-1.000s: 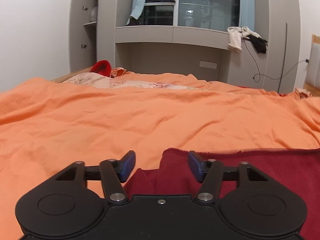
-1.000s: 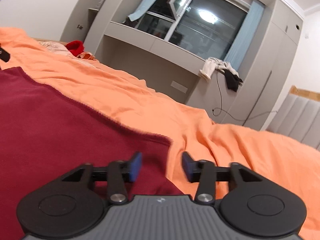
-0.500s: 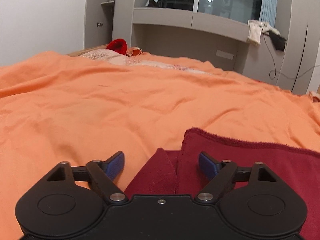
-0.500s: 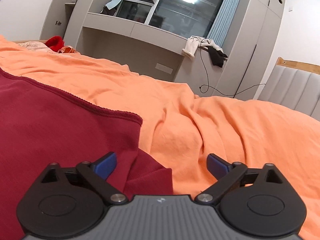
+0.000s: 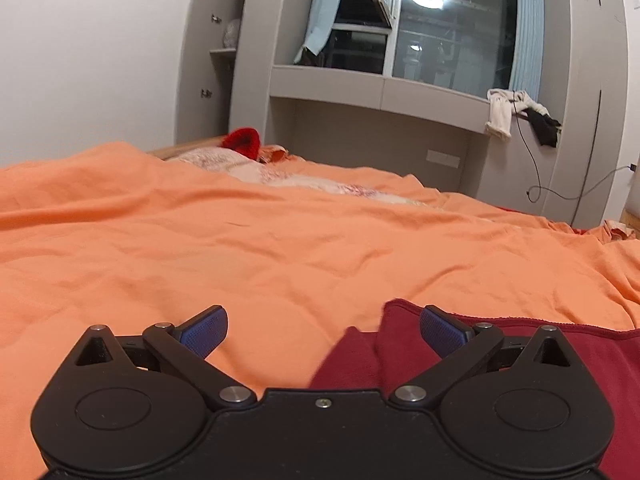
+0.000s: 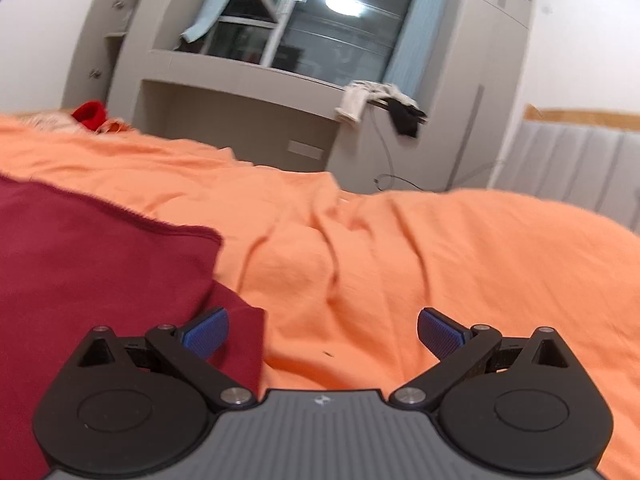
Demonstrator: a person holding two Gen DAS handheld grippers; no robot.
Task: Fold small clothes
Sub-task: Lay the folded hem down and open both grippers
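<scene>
The dark red garment (image 5: 500,344) lies flat on the orange bedspread (image 5: 280,248), and everything else is easiest placed against it. In the left wrist view the left gripper (image 5: 323,330) hangs over the garment's left end with its jaws opening and spread wide; a folded corner of the red cloth sits between the blue pads (image 5: 204,334), nearer the right-hand one, but neither pad presses on it, so the cloth is released. Two layers show at that corner, an upper fold with a hemmed edge running off to the right and a lower flap poking out toward the camera. In the right wrist view the right gripper (image 6: 323,330) stands at the garment's (image 6: 92,264) right end, its jaws fully apart and gripping nothing; the left pad (image 6: 206,334) hovers over the lower red flap, the right pad is over bare orange bedspread (image 6: 420,248) well clear of the cloth. This view is slightly blurred. Beyond the garment, at the far edge of the bed, a bright red item (image 5: 242,142) sits on a pale patterned cloth (image 5: 280,172). Farther behind stands a grey built-in unit with a window (image 5: 432,24) and light blue curtains; a whitish cloth (image 5: 504,112) and a black one (image 5: 544,128) hang over its ledge, with a cable trailing below
</scene>
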